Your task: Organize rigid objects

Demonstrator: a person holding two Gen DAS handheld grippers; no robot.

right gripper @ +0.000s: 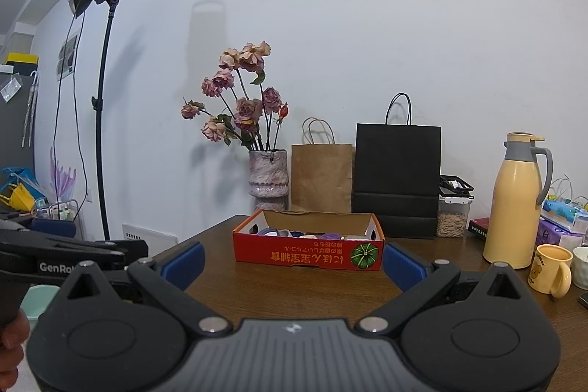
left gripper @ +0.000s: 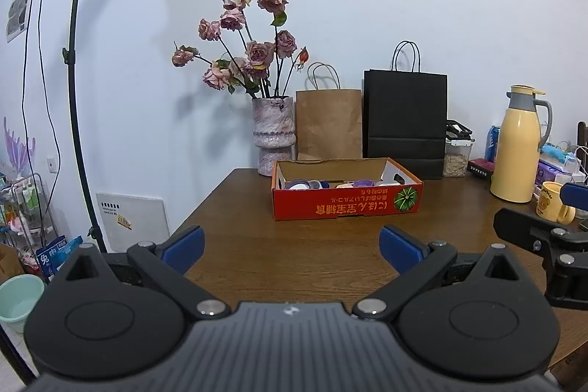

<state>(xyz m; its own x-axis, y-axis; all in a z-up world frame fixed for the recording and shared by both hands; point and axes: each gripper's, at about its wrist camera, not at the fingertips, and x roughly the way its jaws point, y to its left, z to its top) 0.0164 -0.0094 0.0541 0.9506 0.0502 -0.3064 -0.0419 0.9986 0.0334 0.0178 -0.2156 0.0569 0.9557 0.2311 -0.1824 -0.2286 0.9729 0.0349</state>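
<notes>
Box of red cardboard, low and open-topped, near the back middle of the wooden table. Front wall printed with yellow characters, upside down, and a green striped squash picture at its right end. Brown bare cardboard inside, white end flaps with oval hand holes. Holds a jumble of small things in purple, white and pale pink, mostly hidden below the rim, too small to name. Same box closer in the right wrist view, between the two blue finger pads.

Left gripper spread wide, nothing between its fingers, held above the near part of the table and well apart from the box. Right gripper likewise spread wide and bare, aimed at the box front, not touching it. Part of the right gripper's black frame at the right edge of the left view; part of the left one at the left edge of the right view.

Behind the box: mottled pink vase with faded roses, brown paper bag, black paper bag. Off to the right: yellow flask with grey handle, yellow mug with a bear face. Black lamp stand on the left, beside the table.
</notes>
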